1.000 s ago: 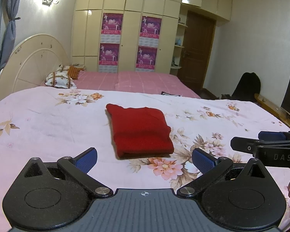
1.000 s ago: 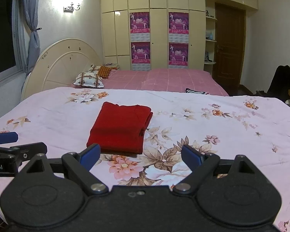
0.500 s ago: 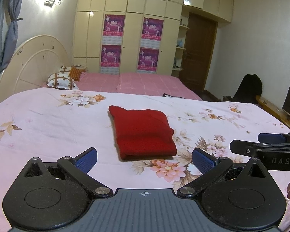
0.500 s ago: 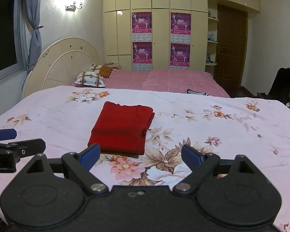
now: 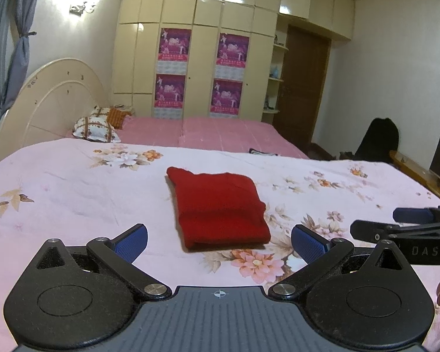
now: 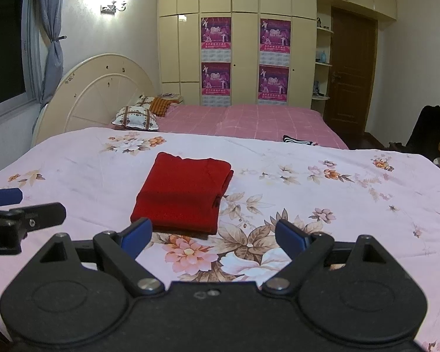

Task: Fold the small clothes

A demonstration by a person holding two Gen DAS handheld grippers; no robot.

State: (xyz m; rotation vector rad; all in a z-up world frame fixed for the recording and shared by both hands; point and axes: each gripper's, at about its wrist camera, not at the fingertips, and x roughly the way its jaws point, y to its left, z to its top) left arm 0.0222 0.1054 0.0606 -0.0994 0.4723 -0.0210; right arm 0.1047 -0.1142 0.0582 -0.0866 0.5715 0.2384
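A red garment (image 5: 218,205) lies folded into a neat rectangle on the pink floral bedspread (image 5: 73,187). In the right wrist view the same red garment (image 6: 182,193) sits just ahead and a little left. My left gripper (image 5: 219,242) hovers short of its near edge, open, with nothing between the blue pads. My right gripper (image 6: 213,236) is also open and empty, apart from the cloth. Each gripper shows in the other's view: the right gripper (image 5: 407,223) at the right edge, the left gripper (image 6: 20,205) at the left edge.
The pink floral bedspread (image 6: 337,205) covers a wide bed. Behind it lies a pink checked bed (image 6: 249,120) with pillows (image 6: 135,117) by a cream headboard (image 6: 99,94). A striped item (image 6: 296,140) lies at the far edge. A wardrobe (image 6: 243,44) and door (image 6: 352,73) stand beyond.
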